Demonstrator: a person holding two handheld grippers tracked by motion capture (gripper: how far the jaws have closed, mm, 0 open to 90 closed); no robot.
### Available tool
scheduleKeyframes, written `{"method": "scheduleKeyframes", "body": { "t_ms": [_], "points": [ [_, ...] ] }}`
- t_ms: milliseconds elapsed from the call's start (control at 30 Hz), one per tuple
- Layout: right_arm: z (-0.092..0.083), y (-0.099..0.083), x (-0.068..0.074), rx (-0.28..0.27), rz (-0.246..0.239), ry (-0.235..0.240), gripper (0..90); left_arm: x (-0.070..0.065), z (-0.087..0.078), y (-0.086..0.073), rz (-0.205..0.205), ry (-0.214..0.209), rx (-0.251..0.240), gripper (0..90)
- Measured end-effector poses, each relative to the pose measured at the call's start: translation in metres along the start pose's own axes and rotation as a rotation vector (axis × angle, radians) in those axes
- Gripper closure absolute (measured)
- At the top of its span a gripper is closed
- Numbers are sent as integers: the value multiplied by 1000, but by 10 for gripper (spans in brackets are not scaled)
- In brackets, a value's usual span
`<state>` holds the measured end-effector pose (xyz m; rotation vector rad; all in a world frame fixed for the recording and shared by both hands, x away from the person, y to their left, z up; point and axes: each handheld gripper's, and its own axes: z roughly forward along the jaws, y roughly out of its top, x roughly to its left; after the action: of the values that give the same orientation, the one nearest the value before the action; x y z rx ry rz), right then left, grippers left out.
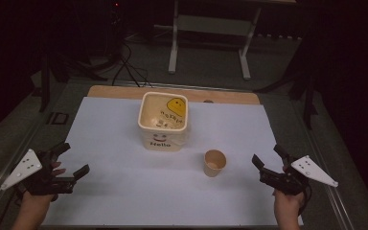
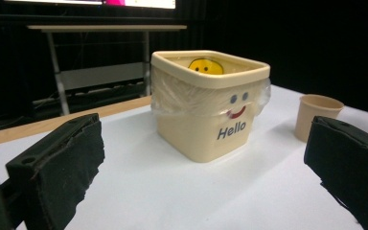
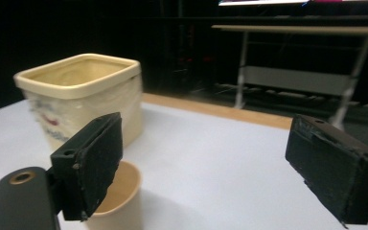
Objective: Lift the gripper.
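High view showed a white counter (image 1: 124, 191) with a cream tub (image 1: 164, 121) near the back. The tub had a smiley face and the word "Hello" on it. A small cup (image 1: 214, 162) stood just in front of the tub, a bit to the right. The left gripper (image 1: 72, 163) and the right gripper (image 1: 268, 154) were both wide open and held nothing.

Left gripper (image 1: 75, 165) jaws spread wide, right gripper (image 1: 269, 157) jaws likewise, both hand-held
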<state>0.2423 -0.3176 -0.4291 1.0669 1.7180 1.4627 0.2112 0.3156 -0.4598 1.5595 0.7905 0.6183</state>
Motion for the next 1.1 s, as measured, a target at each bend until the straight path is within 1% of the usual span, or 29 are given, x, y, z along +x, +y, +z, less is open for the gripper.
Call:
{"method": "scheduleKeyframes", "body": {
  "t_ms": [67, 133, 200, 233, 300, 367, 400, 433, 467, 533, 567, 600, 633, 667, 700, 833, 867, 900, 933, 967, 1000, 1067, 1100],
  "points": [
    [0, 1, 1, 2, -2, 5, 122, 0, 0, 1, -8, -19, -12, 9],
    [-1, 2, 2, 1, -13, 14, 121, -1, 1, 2, 3, -25, -11, 9],
    [-3, 4, 1, -2, 6, 29, 120, -2, 2, 3, 5, -40, -10, 9],
    [-4, 6, 0, -3, 18, 45, 121, -2, 3, 4, 8, -44, -7, 9],
    [-6, 9, -1, 12, 23, 53, 122, -3, 4, 4, 11, -56, -4, 9],
    [-7, 12, -2, 22, 17, 60, 121, -4, 6, 4, 16, -67, 2, 9],
    [-9, 17, -3, 21, 20, 84, 121, -4, 6, 4, 16, -70, 1, 9],
    [-9, 17, -3, 21, 20, 84, 121, -4, 6, 5, 15, -72, 2, 9],
    [-9, 20, -4, 30, 19, 103, 117, -5, 7, 5, 17, -77, 4, 9],
    [-9, 28, -5, 43, 8, 126, 114, -5, 7, 6, 18, -83, 4, 9],
    [-8, 32, -6, 52, 11, 156, 114, -5, 7, 6, 17, -84, 4, 9],
    [-7, 34, -6, 54, 11, 171, 114, -6, 7, 7, 17, -87, 3, 9],
    [-5, 40, -5, 69, -7, 210, 114, -6, 6, 7, 18, -88, 5, 9],
    [-3, 45, -3, 82, -31, 235, 114, -6, 6, 8, 19, -92, 4, 9],
    [-3, 45, -3, 82, -31, 235, 114, -6, 6, 8, 19, -92, 4, 9],
    [5, 61, 0, 104, -49, 324, 114, -6, 6, 8, 17, -97, 2, 9],
    [9, 68, 2, 110, -76, 373, 114, -7, 6, 7, 16, -98, 8, 9],
    [9, 68, 2, 110, -76, 373, 114, -7, 6, 7, 16, -98, 8, 9],
    [11, 71, 3, 119, -83, 386, 114, -7, 6, 7, 18, -101, 11, 9],
    [15, 75, 5, 133, -99, 410, 119, -7, 6, 7, 19, -103, 13, 9],
    [17, 76, 6, 142, -106, 424, 127, -8, 6, 7, 20, -104, 13, 9],
    [25, 81, 11, 176, -135, 485, 136, -8, 6, 7, 22, -107, 12, 9],
    [25, 81, 11, 176, -135, 485, 136, -8, 6, 7, 22, -107, 12, 9]
  ]
}}
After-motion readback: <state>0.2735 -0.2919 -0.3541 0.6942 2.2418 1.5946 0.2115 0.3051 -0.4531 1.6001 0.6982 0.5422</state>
